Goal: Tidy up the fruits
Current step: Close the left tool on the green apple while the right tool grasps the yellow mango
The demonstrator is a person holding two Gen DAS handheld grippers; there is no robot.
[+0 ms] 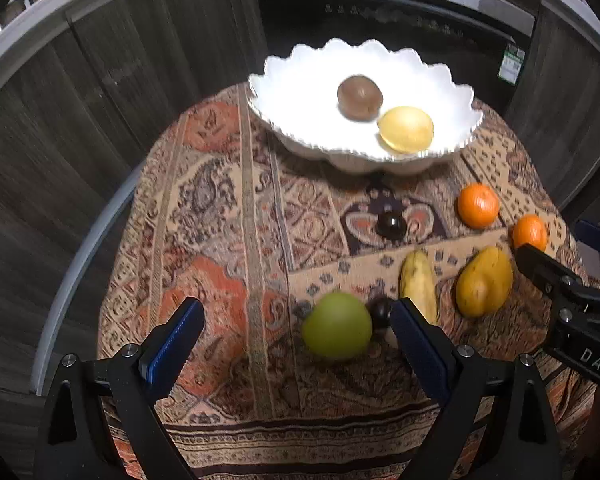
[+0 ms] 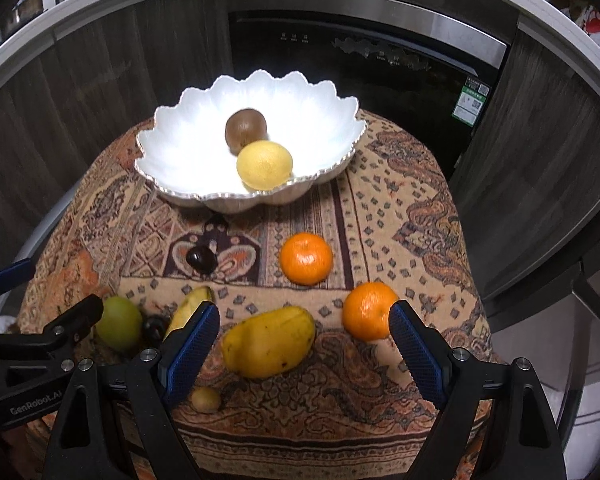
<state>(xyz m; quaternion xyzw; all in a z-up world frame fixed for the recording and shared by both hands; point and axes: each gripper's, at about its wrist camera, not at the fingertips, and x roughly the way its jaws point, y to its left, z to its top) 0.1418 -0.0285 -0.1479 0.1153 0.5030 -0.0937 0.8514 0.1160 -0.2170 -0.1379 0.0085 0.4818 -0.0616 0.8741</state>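
Open right tongs (image 2: 304,336) over mango (image 2: 268,342), possibly touching orange (image 2: 367,311)

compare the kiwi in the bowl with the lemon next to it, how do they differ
The kiwi is dull brown; the lemon is bright yellow. The kiwi looks a little smaller than the lemon. The kiwi lies farther back in the white bowl; the lemon sits at the near rim, partly covering it in the right wrist view. Both are roundish and lie in the bowl, side by side.
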